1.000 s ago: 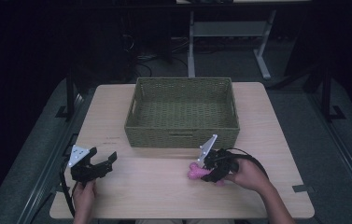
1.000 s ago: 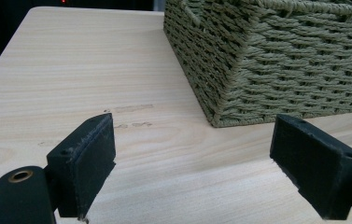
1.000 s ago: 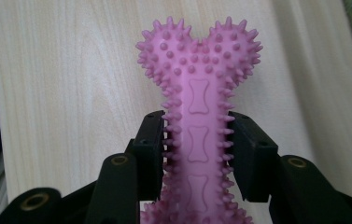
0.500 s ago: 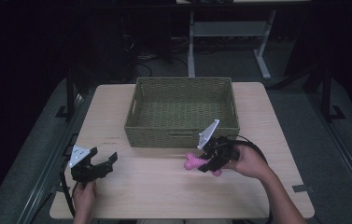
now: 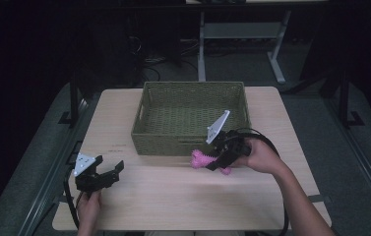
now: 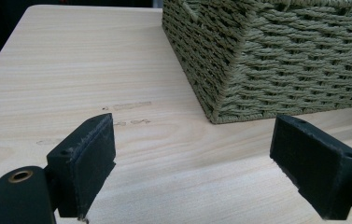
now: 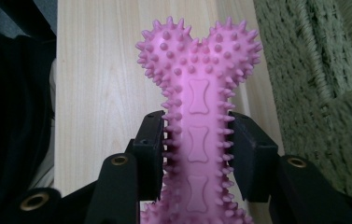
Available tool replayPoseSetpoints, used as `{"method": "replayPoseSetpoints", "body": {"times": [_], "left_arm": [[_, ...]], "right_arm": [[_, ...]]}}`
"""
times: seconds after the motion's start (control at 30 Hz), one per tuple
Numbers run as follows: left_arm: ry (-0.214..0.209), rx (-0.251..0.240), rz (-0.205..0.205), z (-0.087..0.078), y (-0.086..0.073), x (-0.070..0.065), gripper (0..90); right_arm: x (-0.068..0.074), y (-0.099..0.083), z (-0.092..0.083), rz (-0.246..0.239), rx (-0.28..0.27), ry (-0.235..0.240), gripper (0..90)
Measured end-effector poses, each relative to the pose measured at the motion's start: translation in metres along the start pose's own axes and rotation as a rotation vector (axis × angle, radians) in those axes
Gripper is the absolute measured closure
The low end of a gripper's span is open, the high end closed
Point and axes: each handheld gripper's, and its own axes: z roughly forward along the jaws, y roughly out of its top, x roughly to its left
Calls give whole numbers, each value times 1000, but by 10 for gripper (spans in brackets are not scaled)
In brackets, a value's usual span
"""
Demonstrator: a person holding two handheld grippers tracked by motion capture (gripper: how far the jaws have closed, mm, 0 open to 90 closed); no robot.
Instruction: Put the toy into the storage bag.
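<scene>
A pink spiky bone toy (image 7: 197,107) stands between the two black jaws of my right gripper (image 7: 197,140), which is shut on its shaft. From above, that right gripper (image 5: 211,162) holds the pink bone toy (image 5: 200,160) above the table, just in front of the near wall of the woven green basket (image 5: 189,139). My left gripper (image 5: 110,173) rests near the table's front left corner, open. In the left gripper view its fingers (image 6: 87,161) stand wide apart with bare wood between them, and the basket's corner (image 6: 225,93) lies ahead.
The light wooden table (image 5: 124,113) carries the basket at its back middle. A metal desk frame (image 5: 276,59) and cables stand on the dark floor behind. A black cable (image 5: 271,147) loops from the right gripper.
The right gripper has lifted the pink toy off the table and carried it toward the basket's near wall. The left gripper has stayed where it was.
</scene>
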Motion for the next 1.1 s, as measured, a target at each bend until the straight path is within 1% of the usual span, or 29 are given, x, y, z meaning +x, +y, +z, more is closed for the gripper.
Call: {"method": "replayPoseSetpoints", "body": {"times": [0.1, 0.17, 0.23, 0.37, 0.5, 0.6, 0.7, 0.73, 0.8, 0.9, 0.93, 1.0, 1.1], "left_arm": [[-2, 0, 5, 1, 1, -1, 136], [-4, 3, 19, 2, 2, -3, 137], [11, 9, 31, 3, 2, -4, 137], [13, 4, 30, 2, 2, -5, 137], [17, 1, 29, 1, 2, -3, 137], [16, -6, 27, 0, 2, -3, 136], [13, -6, 32, 0, 2, -3, 137], [12, 2, 43, 1, 2, -3, 137], [14, 0, 41, 1, 2, -4, 137], [14, 3, 40, 2, 2, -5, 137], [15, 1, 39, 2, 2, -5, 137], [14, 5, 48, 2, 2, -6, 137], [15, 1, 48, 2, 2, -6, 137]], "right_arm": [[-1, 2, -3, 3, 1, -3, 577], [-4, 3, -6, 4, -8, 2, 577], [-5, 5, -7, 7, -6, -6, 577], [-8, 10, -13, 6, -14, 0, 577], [-10, 17, -19, -4, -15, -7, 577], [-14, 23, -21, -5, 4, -12, 577], [-19, 26, -23, -5, 7, -7, 577], [-20, 27, -24, -4, 5, -6, 577], [-21, 28, -25, -5, 6, -3, 577], [-25, 32, -29, -1, -1, -3, 577], [-26, 35, -32, -7, -1, -7, 577], [-28, 37, -35, -13, -8, -5, 577], [-30, 39, -38, -5, -19, 3, 576]]}}
